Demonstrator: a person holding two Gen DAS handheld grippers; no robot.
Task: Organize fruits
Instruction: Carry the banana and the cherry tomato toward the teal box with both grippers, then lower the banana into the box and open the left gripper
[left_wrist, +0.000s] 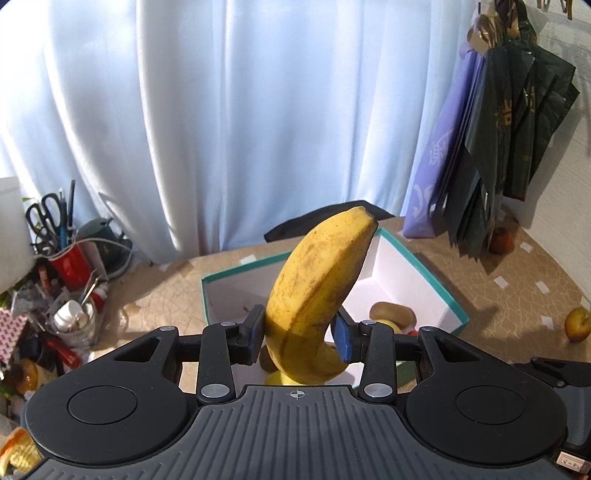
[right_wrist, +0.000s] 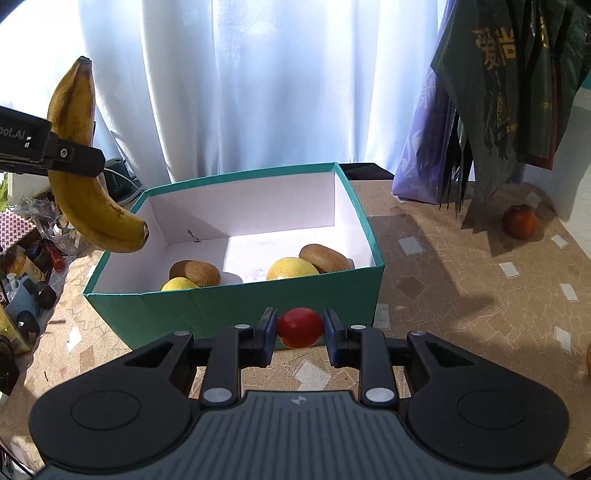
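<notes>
Teal box (right_wrist: 236, 310) held four fruits; my left tool (left_wrist: 301, 338) pinched the banana (left_wrist: 317, 291), right tool (right_wrist: 300, 338) a tomato (right_wrist: 300, 328); two apples (right_wrist: 521, 220) waited at two o'clock.

Banana (left_wrist: 317, 295) between tongs (left_wrist: 301, 336), apparently gripped.

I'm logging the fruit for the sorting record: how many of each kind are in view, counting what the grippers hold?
Banana: 1
Kiwis: 2
Yellow round fruits: 2
Red tomato-like fruit: 1
Reddish fruit on table: 1
Yellow-brown fruit on table: 1
Total: 8
</notes>
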